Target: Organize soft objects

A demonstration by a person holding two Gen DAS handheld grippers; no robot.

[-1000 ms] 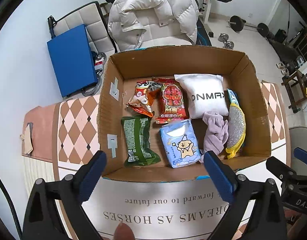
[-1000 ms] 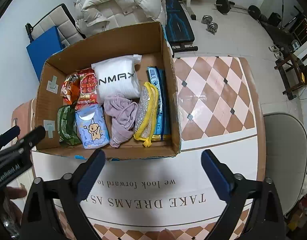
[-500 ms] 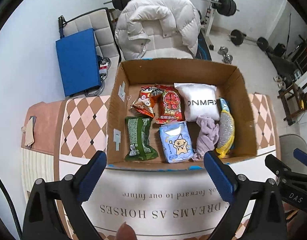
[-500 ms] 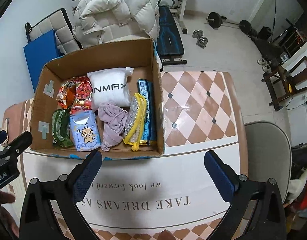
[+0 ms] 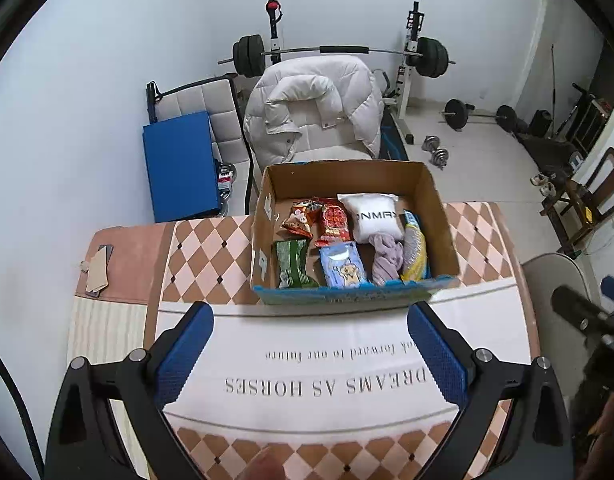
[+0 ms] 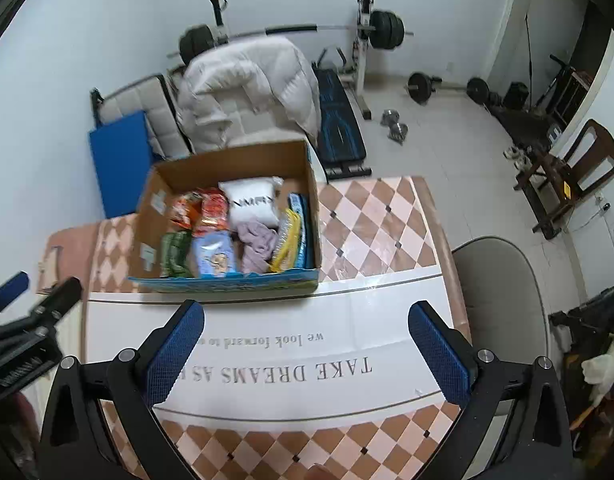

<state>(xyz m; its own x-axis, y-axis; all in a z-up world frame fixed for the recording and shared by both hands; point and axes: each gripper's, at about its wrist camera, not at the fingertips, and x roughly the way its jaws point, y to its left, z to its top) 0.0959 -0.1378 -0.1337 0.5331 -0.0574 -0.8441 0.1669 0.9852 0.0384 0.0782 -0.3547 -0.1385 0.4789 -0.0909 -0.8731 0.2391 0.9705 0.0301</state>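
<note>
A cardboard box (image 5: 435, 204) stands on the table and also shows in the right wrist view (image 6: 267, 158). It holds a white pillow pack (image 5: 375, 216), red snack bags (image 5: 333, 222), a green packet (image 5: 293, 264), a blue tissue pack (image 5: 343, 266), a purple cloth (image 5: 385, 258) and a yellow-edged pouch (image 5: 415, 250). My left gripper (image 5: 309, 348) is open and empty, held above the white mat, short of the box. My right gripper (image 6: 307, 344) is open and empty, likewise short of the box.
A white mat with printed words (image 5: 327, 376) covers the checkered table (image 6: 371, 220). A grey chair (image 6: 503, 300) stands at the right. A white jacket on a chair (image 5: 315, 108), a blue pad (image 5: 179, 164) and a barbell rack (image 5: 339, 52) lie behind the box.
Both grippers have pulled back and up from the box, which now looks smaller and farther. More of the room shows. Both stay open and empty.
</note>
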